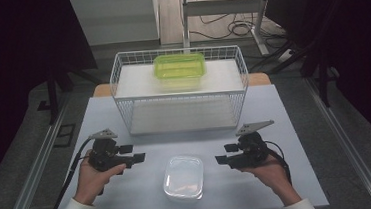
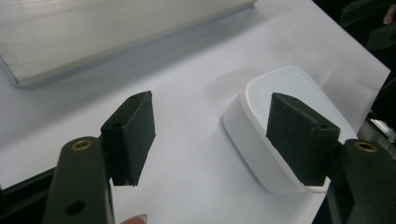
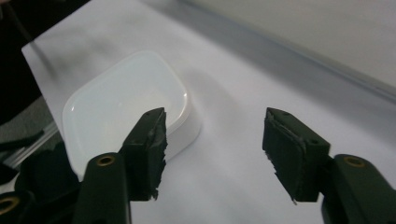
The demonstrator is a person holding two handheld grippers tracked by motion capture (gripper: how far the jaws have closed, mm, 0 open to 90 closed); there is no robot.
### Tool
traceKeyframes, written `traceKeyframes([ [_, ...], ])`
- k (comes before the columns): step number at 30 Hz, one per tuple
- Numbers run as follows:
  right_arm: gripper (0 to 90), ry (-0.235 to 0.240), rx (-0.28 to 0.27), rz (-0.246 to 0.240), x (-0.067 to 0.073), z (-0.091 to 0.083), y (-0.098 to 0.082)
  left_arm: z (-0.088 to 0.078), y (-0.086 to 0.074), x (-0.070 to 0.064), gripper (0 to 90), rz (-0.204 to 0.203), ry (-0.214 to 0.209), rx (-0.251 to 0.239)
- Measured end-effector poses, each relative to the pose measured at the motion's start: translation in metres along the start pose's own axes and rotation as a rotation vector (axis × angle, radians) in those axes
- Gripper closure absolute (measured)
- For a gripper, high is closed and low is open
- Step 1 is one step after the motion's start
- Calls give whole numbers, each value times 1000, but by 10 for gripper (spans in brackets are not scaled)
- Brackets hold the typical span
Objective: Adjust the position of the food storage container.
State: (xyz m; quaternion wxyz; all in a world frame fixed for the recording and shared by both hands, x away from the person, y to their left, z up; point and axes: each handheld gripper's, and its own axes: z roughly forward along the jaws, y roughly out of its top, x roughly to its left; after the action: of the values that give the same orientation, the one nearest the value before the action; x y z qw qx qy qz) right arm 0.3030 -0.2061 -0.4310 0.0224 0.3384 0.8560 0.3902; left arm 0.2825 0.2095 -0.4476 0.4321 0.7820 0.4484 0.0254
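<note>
A translucent white food container (image 1: 183, 177) lies bottom-up on the pale table, near the front edge between the two hands. My left gripper (image 1: 136, 154) is held to its left, open and empty; in the left gripper view (image 2: 209, 100) the container (image 2: 289, 88) sits partly behind the right pad (image 2: 299, 135). My right gripper (image 1: 224, 154) is held to its right, also open and empty. In the right gripper view (image 3: 215, 114) the container (image 3: 126, 93) lies behind the left pad (image 3: 147, 149). A lime-green container (image 1: 179, 67) stands on the top shelf of a white wire rack (image 1: 121, 77).
The wire rack stands at the back middle of the table (image 1: 280, 122), and its lower shelf (image 1: 181, 114) is bare. Its base board edge (image 2: 93, 37) shows ahead of the left gripper. Cables and table legs (image 1: 237, 27) lie on the floor beyond.
</note>
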Motion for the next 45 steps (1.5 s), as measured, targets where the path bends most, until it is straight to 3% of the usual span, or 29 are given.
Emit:
traceKeyframes([
  [11, 601, 58, 149, -103, 30, 14, -15, 7, -8, 5, 313, -9, -1, 38],
  [18, 761, 94, 192, -131, 41, 20, -23, 10, -10, 3, 309, -8, -3, 52],
  [24, 869, 111, 196, -164, 52, 20, -22, 13, -11, 3, 308, -7, -4, 64],
  [37, 889, 141, 177, -231, 86, 21, -13, 16, -12, 3, 305, -4, -8, 79],
  [45, 889, 200, 213, -284, 116, 37, -12, 19, -12, 3, 303, -4, -9, 88],
])
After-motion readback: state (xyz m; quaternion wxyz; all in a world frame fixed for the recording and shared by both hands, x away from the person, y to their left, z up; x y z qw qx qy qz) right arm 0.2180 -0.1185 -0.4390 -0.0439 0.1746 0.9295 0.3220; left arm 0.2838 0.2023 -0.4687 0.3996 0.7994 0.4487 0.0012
